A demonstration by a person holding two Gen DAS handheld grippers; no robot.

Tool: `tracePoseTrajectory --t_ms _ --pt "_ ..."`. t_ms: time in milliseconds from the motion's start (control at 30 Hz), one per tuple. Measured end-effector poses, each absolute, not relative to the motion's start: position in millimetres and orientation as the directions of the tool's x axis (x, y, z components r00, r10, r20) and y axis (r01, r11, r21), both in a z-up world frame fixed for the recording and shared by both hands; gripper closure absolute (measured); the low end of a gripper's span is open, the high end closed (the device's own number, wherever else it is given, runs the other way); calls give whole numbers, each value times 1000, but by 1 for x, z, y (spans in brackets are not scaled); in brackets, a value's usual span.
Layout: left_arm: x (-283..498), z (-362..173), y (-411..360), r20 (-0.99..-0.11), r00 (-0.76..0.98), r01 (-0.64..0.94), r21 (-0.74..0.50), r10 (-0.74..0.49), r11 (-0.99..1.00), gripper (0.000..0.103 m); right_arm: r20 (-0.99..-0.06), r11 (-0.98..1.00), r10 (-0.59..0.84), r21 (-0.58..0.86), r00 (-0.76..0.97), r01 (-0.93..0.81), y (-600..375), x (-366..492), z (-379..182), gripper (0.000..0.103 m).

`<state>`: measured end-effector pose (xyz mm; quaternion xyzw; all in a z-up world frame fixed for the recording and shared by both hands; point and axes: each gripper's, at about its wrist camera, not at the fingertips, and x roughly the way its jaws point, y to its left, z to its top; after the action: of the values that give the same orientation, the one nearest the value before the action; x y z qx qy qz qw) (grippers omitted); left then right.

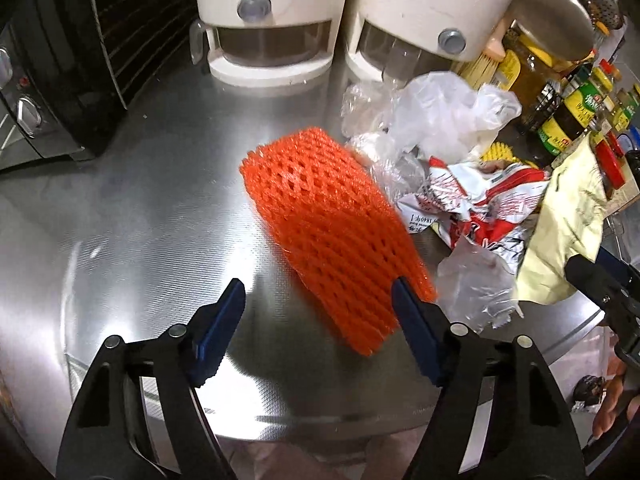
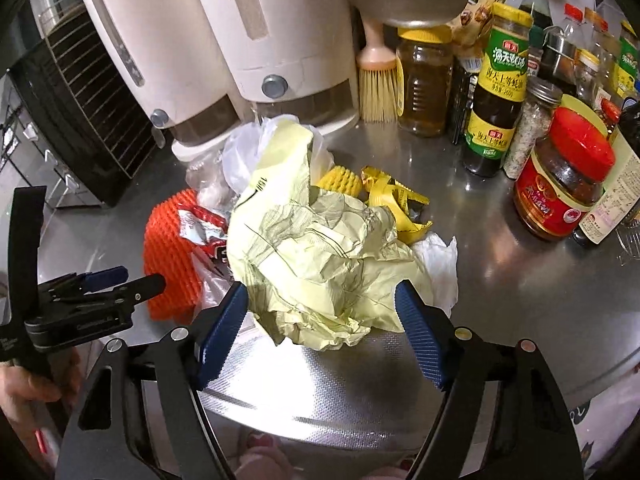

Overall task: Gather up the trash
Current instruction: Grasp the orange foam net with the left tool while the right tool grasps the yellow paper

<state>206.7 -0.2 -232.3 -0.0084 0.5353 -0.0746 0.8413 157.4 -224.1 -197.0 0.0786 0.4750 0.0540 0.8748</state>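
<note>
An orange foam net sleeve (image 1: 332,236) lies on the steel counter, its near end between the fingers of my open left gripper (image 1: 320,320); it also shows in the right wrist view (image 2: 170,256). A crumpled pale yellow-green paper bag (image 2: 320,256) sits between the fingers of my open right gripper (image 2: 322,320), and shows in the left wrist view (image 1: 568,232). A red-and-white wrapper (image 1: 476,208), clear plastic bags (image 1: 440,116), a yellow foam net (image 2: 340,178) and yellow wrapper scraps (image 2: 396,204) lie in the pile. The left gripper (image 2: 120,280) shows at the left of the right wrist view.
Two white dispensers (image 1: 272,16) stand at the back, a black oven (image 1: 52,72) on the left. A brush (image 2: 378,84), sauce bottles (image 2: 500,92) and a red-lidded jar (image 2: 564,176) crowd the right side. The rounded counter edge (image 2: 360,432) runs just below the grippers.
</note>
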Motion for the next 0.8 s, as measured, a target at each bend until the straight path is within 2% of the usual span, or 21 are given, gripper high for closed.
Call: tracePoseTrajectory --t_ms 33,167,233,267,333,367,533,800 --pt "209 -235 -2 -903 407 119 -96 -137 988 38 -825 982 168 189 540 -17 -225 158 -198 27" --pt "212 -246 -8 -913 376 135 -117 -160 984 52 -832 976 194 218 520 -15 -230 160 -205 50" --pt "213 -246 -10 -910 379 145 -123 -170 982 60 -832 977 195 214 519 -24 -228 160 -205 54" --pt "212 -246 -11 -909 381 149 -123 -172 981 62 -830 977 197 213 522 -30 -227 159 -204 59" --pt "213 -246 -14 -907 383 160 -122 -175 980 75 -828 975 205 218 522 -37 -225 159 -203 64" --pt "211 -245 -16 -904 388 170 -119 -178 978 78 -826 975 208 219 524 -42 -225 158 -202 68" --pt "204 -243 -21 -894 414 186 -101 -171 977 89 -812 975 212 211 544 -65 -221 151 -197 75" --pt "190 -220 -20 -867 468 179 -98 -172 979 92 -762 976 209 206 613 -77 -225 134 -169 77"
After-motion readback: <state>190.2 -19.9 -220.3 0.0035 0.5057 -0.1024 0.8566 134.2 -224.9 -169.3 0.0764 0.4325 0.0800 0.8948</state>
